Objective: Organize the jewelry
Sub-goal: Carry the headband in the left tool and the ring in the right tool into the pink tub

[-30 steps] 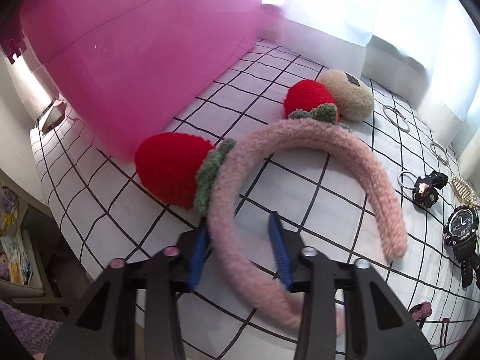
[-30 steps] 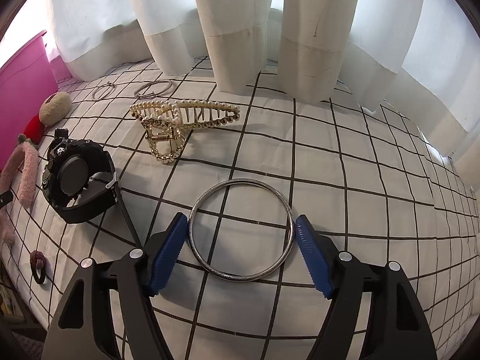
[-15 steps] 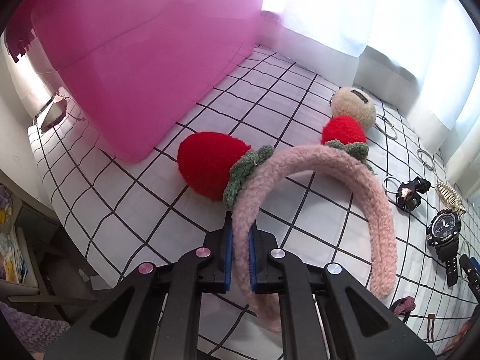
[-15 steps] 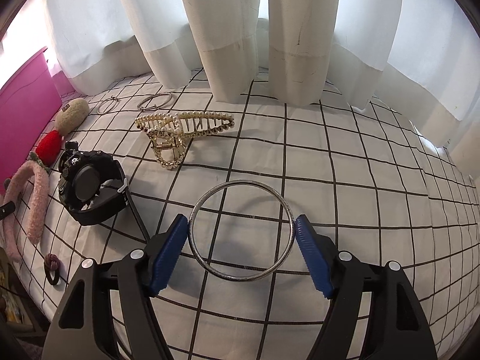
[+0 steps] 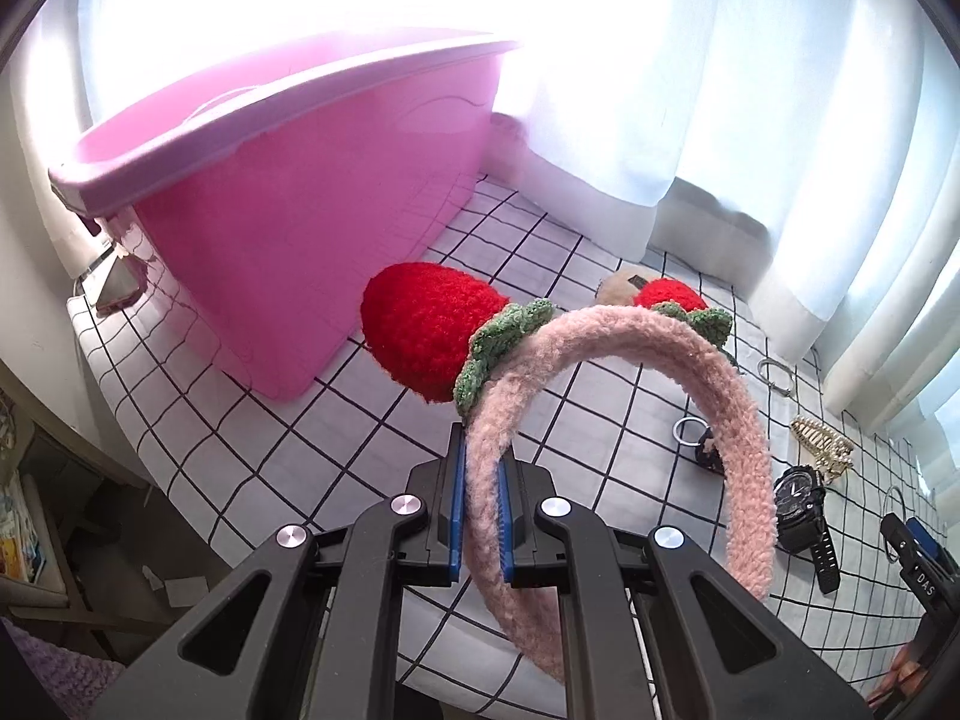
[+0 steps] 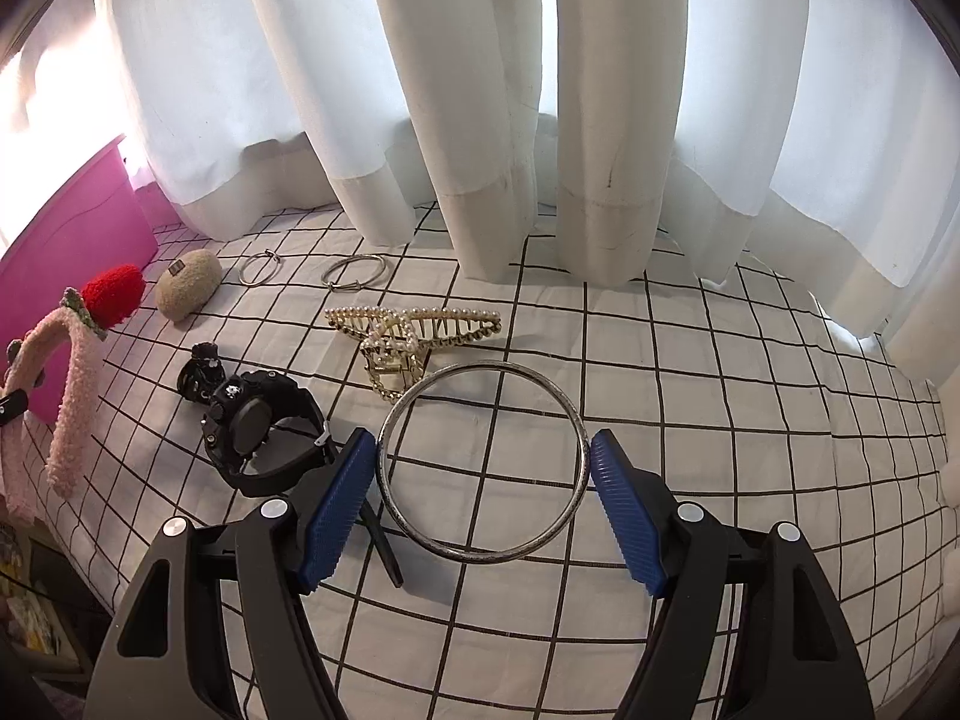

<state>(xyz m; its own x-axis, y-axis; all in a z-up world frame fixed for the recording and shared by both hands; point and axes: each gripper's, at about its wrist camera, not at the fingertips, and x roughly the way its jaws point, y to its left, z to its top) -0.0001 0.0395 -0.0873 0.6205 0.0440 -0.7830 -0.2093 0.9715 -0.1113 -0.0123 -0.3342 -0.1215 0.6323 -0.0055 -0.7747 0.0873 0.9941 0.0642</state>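
Now both tongs carry a piece, with the basket next.

The left tongs (image 5: 480, 516) are clamped on the fuzzy pink headband (image 5: 606, 408), held off the checked cloth (image 5: 372, 438) just beside the pink basket (image 5: 288, 222). The right tongs (image 6: 483, 480) stand wide with their pads pressed on either side of the silver bangle (image 6: 480, 459), apparently lifted clear near the black watch (image 6: 252, 426) and pearl hair clip (image 6: 414, 330). Judging by this, the carrying step is under way; next, each piece needs raising over the basket rim before release.
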